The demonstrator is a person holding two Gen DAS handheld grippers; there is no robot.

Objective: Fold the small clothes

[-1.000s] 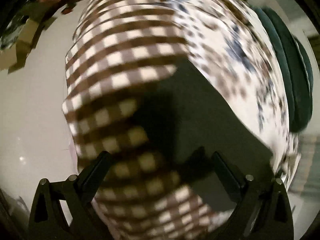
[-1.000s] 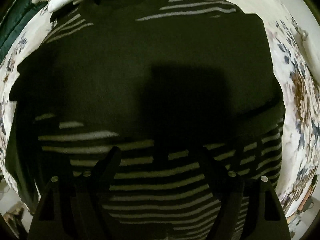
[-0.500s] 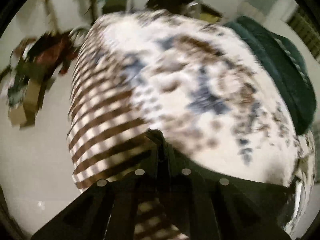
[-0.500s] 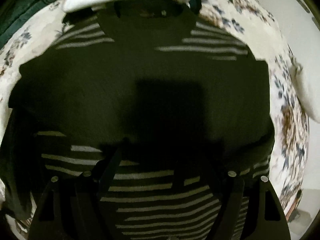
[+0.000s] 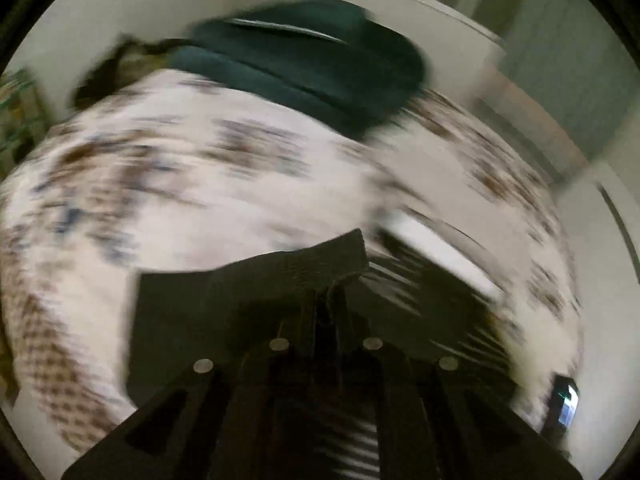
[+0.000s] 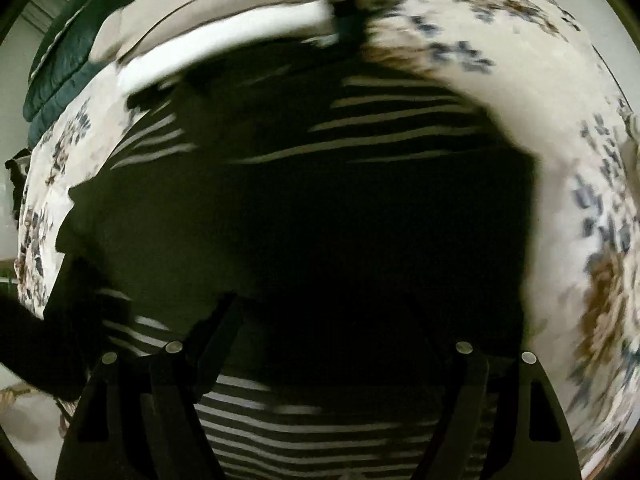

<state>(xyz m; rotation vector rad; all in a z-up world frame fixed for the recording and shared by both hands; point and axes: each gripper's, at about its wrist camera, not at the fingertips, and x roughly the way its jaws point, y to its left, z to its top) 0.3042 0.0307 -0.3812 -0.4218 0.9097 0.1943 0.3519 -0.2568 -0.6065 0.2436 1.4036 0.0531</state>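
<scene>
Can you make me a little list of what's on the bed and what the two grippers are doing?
surface: bed with a flowered cover
garment: dark top with pale stripes, spread on the cover
left gripper: shut on a dark edge of the top, fabric pinched between its fingers
right gripper: open, above the dark middle of the top, nothing between its fingers
other items: dark green cushion at the far end of the bed; white folded cloth beyond the top
picture quality: both views blurred
</scene>
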